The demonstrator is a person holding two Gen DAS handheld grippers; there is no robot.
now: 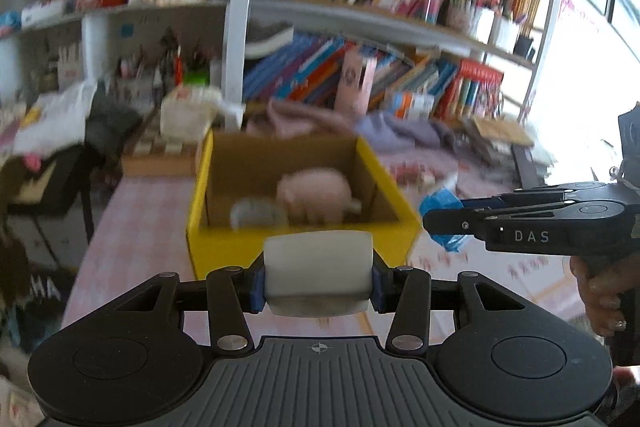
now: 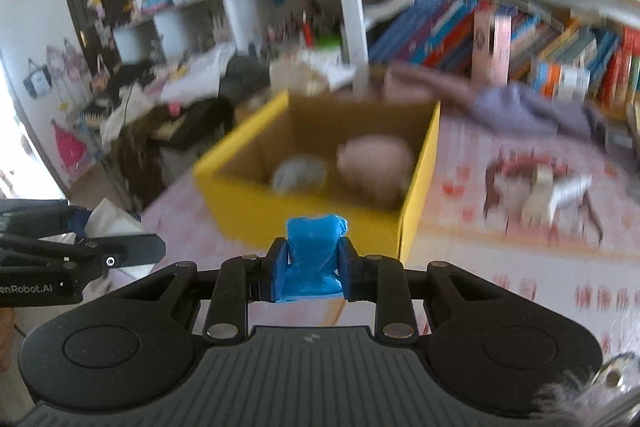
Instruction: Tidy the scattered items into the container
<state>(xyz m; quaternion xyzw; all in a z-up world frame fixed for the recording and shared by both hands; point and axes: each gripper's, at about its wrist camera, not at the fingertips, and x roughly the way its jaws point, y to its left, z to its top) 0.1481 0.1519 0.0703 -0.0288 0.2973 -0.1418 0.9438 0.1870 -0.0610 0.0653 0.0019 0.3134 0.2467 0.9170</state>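
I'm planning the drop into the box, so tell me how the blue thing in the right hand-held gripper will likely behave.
The blue crumpled item looks soft: it pinches in between the fingers of the right hand-held gripper. It is probably light and thin, like plastic film. Once released over the yellow box it seems unlikely to roll and may cling briefly.

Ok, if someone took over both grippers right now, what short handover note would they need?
Left gripper: shut on a white block, short of the yellow box.
Right gripper: shut on a crumpled blue item, also just short of the box.
Box: sits on the pink tablecloth, open at the top.
Done: a pink plush toy and a small grey item already lie inside.
Left: drop both held things in; then check the blurred clutter on the cloth right of the box, which I cannot identify.
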